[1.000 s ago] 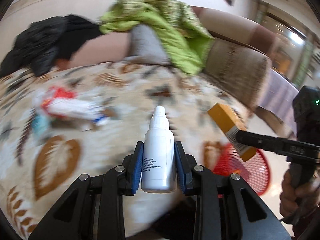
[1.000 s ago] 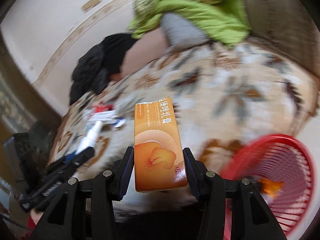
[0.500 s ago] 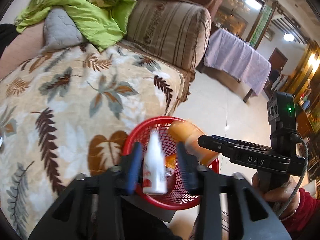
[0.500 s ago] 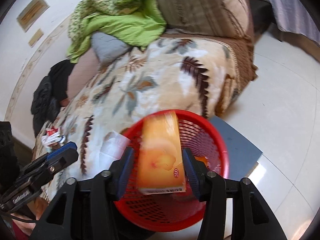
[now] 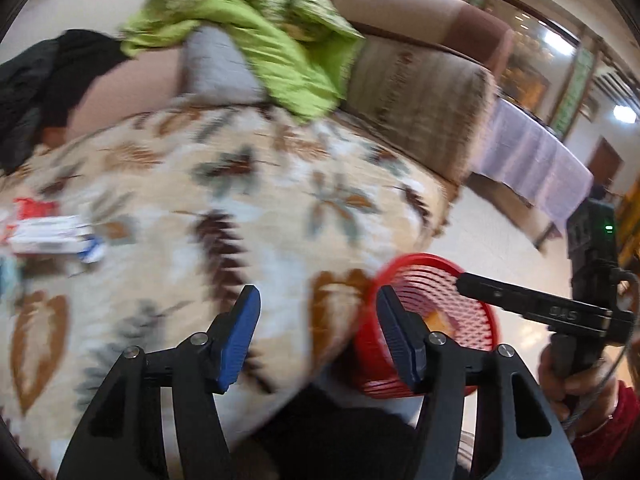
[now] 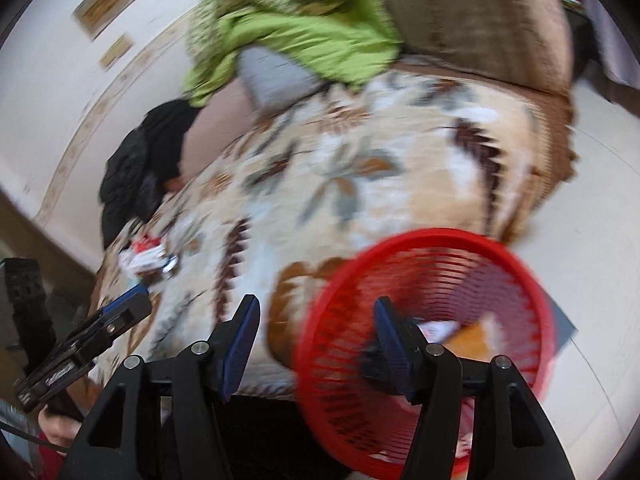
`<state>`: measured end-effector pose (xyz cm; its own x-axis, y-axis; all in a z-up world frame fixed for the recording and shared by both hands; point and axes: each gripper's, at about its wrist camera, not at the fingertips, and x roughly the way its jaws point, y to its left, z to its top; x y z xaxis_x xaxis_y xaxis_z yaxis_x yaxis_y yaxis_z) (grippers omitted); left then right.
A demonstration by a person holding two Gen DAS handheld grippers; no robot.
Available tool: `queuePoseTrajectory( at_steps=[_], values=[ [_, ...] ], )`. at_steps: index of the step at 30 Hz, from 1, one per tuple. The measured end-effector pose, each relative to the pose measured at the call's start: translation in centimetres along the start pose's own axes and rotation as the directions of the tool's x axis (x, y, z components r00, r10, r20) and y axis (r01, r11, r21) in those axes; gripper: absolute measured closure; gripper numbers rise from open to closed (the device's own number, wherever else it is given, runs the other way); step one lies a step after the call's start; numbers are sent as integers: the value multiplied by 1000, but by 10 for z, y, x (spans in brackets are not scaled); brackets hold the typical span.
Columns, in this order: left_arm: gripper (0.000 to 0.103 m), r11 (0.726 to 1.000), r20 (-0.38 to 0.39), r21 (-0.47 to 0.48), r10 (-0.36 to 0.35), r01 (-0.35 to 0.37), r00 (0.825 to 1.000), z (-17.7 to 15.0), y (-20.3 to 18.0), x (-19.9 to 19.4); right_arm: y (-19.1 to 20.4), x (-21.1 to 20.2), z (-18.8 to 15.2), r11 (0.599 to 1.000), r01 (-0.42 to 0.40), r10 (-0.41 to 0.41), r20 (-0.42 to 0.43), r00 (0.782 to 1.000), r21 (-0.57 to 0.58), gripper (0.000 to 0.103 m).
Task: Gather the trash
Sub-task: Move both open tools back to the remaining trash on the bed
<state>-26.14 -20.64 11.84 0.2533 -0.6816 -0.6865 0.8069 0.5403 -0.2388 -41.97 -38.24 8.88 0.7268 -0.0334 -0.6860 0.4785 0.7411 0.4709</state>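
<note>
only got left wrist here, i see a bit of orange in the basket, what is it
observer: An orange box lies inside the basket, toward its right wall.
operator: anything else in there
observer: A white piece lies beside the box; blur hides what it is.
operator: and the other hand's jaws, empty
observer: Yes. The right gripper has just been opening its jaws; they stand apart over the rim with nothing between them.
</note>
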Motion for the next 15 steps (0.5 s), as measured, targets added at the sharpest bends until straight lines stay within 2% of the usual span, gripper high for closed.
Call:
queuePoseTrajectory(
  at_steps=[3,6,8,10,12,14,15],
  values=[
    [43,996,32,-64,69,-67,997,-4,41,-18,37,20,3,996,-50,47,-37,998,-77,39],
    [43,979,56,-129,164,-156,985,-11,84,-32,74,43,6,985,-95,85,-76,994,-145,39],
    [43,959,71,-179,236,-221,969,-16,117,-42,98,58,7,974,-132,115,-101,988,-181,39],
    [43,935,83,-218,304,-280,949,-20,145,-51,128,74,9,958,-160,133,-125,983,-239,39],
    [43,901,86,-262,378,-345,922,-26,174,-60,155,88,9,936,-178,143,-132,981,-303,37],
    [43,862,82,-321,437,-392,895,-34,207,-69,186,105,6,904,-190,145,-144,979,-384,32],
    [43,830,74,-357,482,-428,873,-39,227,-74,202,114,5,883,-190,139,-147,979,-428,32]
  ],
)
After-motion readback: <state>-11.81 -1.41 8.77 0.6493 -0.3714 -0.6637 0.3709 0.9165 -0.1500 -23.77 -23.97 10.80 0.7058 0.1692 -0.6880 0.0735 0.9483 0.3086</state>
